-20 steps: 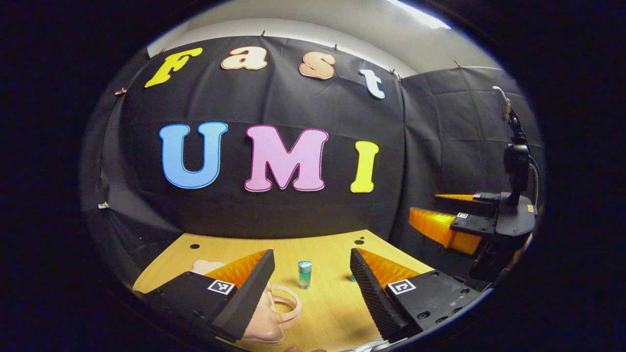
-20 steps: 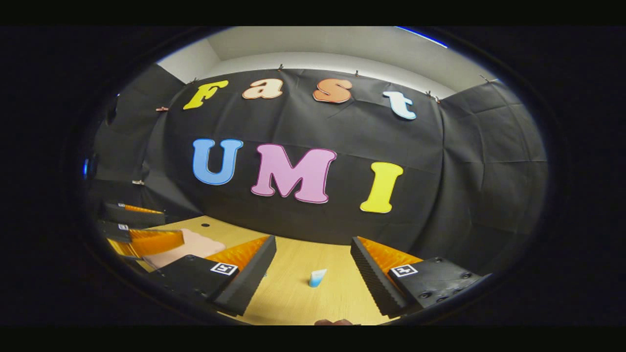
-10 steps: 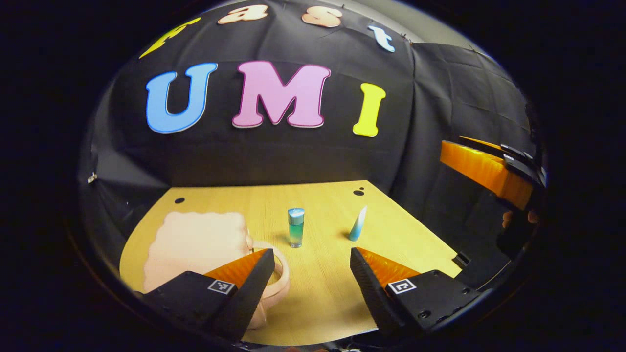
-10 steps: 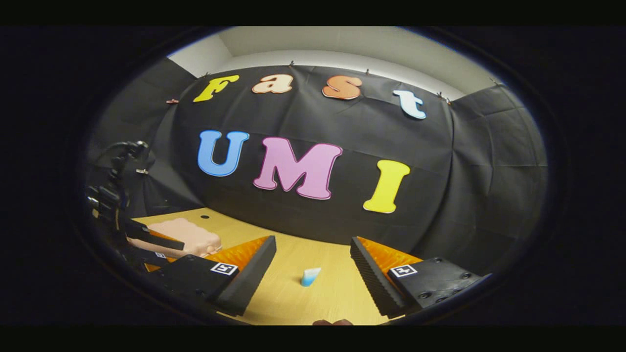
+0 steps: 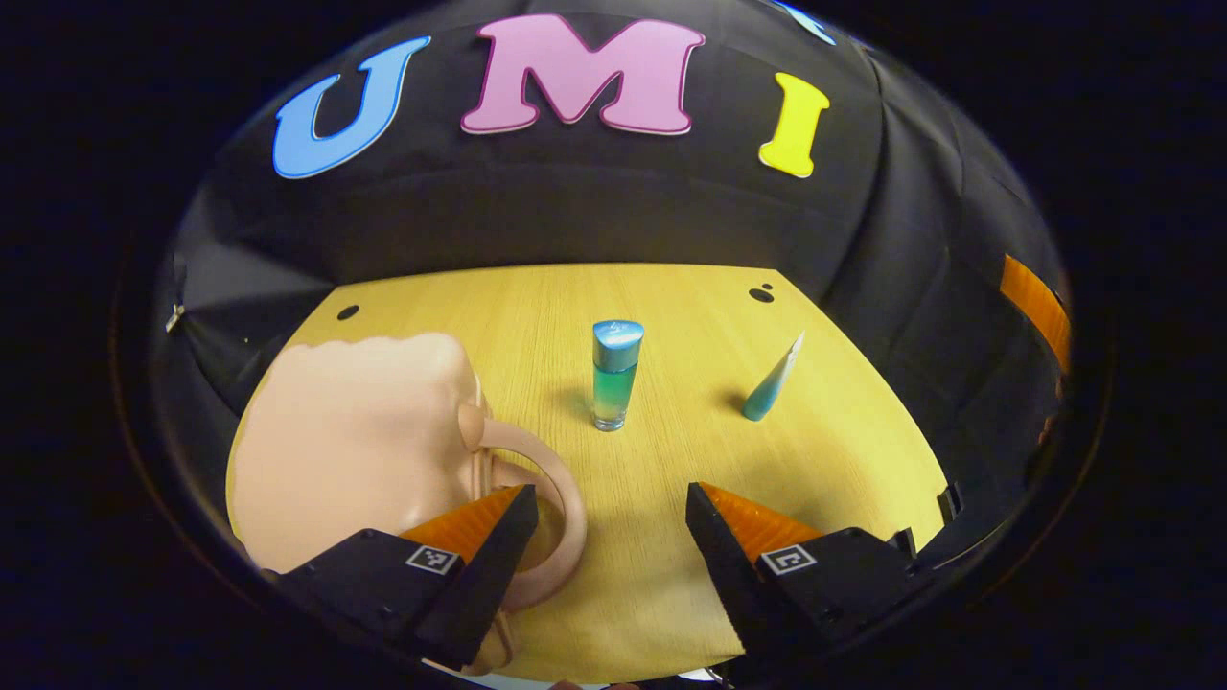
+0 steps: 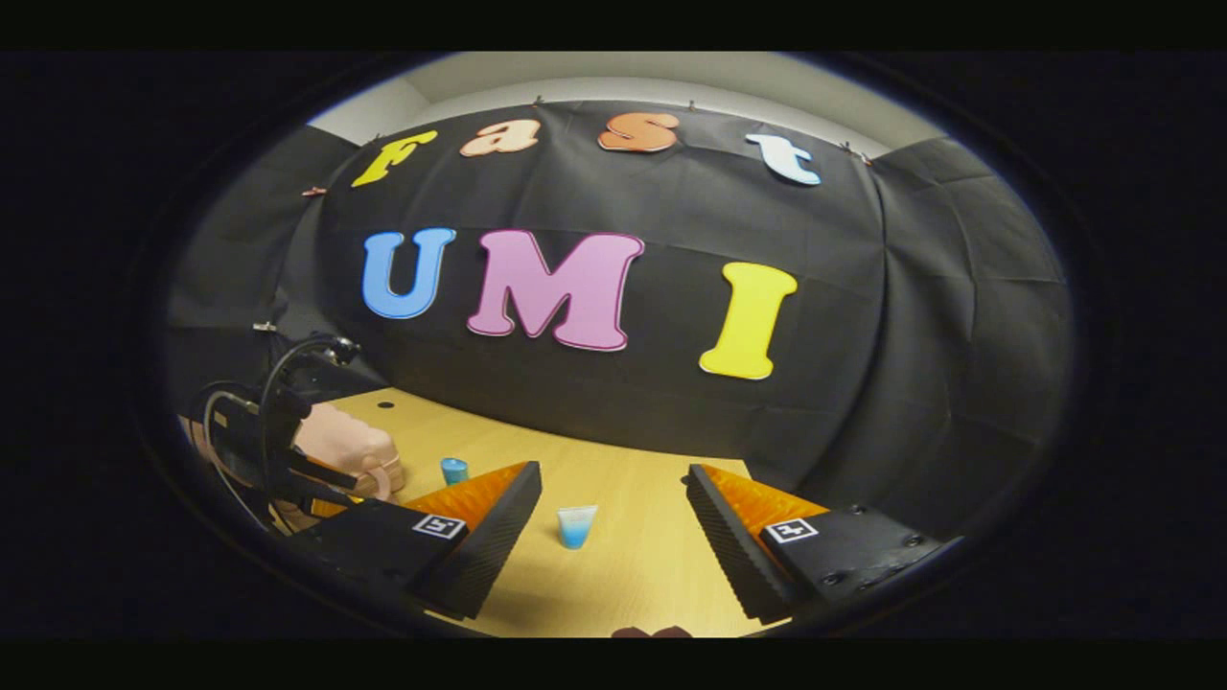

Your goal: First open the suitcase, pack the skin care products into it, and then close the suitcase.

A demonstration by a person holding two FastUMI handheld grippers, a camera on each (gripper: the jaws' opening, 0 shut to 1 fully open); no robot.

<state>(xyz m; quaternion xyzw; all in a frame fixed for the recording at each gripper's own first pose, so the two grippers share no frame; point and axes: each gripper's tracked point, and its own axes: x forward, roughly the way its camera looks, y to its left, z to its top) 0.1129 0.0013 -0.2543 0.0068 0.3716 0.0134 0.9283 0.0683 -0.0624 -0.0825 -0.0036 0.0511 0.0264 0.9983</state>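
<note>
Closed pale-pink hard-shell suitcase lies at the wooden table's left edge, looks light, rigid and slick, best taken by its looped handle; left gripper and right gripper both spread, empty.

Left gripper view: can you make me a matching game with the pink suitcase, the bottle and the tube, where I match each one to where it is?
Things:
1. pale pink plastic suitcase with a loop handle
2. blue-green glass bottle with a blue cap
3. small teal squeeze tube

Places:
A. middle of the table, upright
B. right side, leaning
C. left side, shut

Pairs: 1-C, 2-A, 3-B
</note>
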